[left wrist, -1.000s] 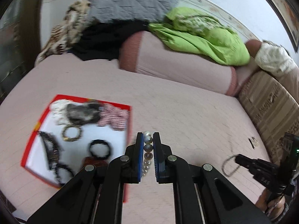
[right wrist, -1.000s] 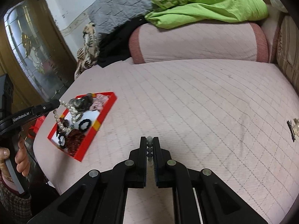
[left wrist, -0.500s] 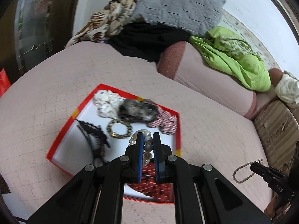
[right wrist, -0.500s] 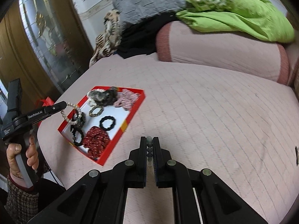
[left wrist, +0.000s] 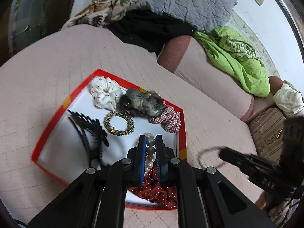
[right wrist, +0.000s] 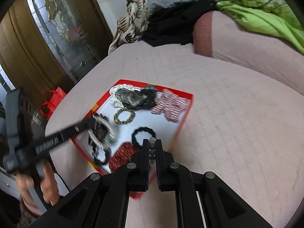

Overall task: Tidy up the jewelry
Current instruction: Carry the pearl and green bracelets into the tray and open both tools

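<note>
Both grippers' jaws pinch beaded bracelets: left gripper (left wrist: 151, 150) pearl bracelet (left wrist: 150, 152), right gripper (right wrist: 152, 152) grey bracelet (right wrist: 152, 150).

Both cameras ride the grippers, looking forward and down along their fingers. The left wrist view hangs close above the red tray (left wrist: 182, 127); the right wrist view faces it (right wrist: 187, 102) from beside its near edge. Both share the tray.

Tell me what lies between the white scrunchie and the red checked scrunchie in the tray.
The grey scrunchie lies between white scrunchie and red checked scrunchie, shown in both wrist views.
</note>
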A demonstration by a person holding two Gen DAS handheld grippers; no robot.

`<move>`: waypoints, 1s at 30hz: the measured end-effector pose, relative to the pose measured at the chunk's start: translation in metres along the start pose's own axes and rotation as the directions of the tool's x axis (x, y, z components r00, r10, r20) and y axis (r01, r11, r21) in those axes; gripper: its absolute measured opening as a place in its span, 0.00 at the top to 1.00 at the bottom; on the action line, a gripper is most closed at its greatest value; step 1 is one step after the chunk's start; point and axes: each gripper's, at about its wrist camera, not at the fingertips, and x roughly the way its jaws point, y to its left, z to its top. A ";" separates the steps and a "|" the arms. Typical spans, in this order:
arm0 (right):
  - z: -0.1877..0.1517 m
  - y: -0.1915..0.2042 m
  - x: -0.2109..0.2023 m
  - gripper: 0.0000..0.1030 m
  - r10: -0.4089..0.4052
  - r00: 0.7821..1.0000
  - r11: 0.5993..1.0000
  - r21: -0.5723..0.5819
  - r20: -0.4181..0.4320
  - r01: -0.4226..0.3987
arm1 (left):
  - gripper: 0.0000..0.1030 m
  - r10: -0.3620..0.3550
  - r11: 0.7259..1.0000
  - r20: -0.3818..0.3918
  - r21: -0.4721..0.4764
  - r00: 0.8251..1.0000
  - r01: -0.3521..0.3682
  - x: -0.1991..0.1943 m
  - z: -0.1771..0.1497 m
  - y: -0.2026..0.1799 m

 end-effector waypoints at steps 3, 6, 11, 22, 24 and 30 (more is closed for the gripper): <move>0.014 0.008 0.023 0.93 0.000 1.000 1.000 -0.002 -0.018 0.000 | 0.91 0.019 1.000 -0.004 0.010 1.000 -0.019 0.010 0.002 -0.001; 0.025 0.013 0.044 0.93 -0.004 0.999 1.000 0.003 -0.037 0.004 | 0.91 0.053 0.999 -0.016 0.002 0.998 -0.053 0.024 0.005 0.004; 0.037 0.014 0.081 0.93 -0.015 0.997 1.000 0.015 -0.078 0.016 | 0.91 0.144 0.989 -0.050 -0.008 0.988 -0.144 0.048 0.009 0.015; 0.036 -0.009 0.114 0.93 -0.095 0.987 0.995 0.029 -0.127 0.100 | 0.91 0.237 0.971 -0.052 0.039 0.970 -0.235 0.062 0.006 0.011; 0.036 -0.014 0.112 0.92 -0.091 0.988 0.994 0.042 -0.122 0.096 | 0.91 0.250 0.968 -0.047 0.046 0.967 -0.248 0.062 0.005 0.009; 0.036 -0.016 0.088 0.69 -0.098 0.993 0.994 0.037 -0.071 0.101 | 0.78 0.246 0.968 -0.032 0.048 0.969 -0.244 0.057 0.002 0.006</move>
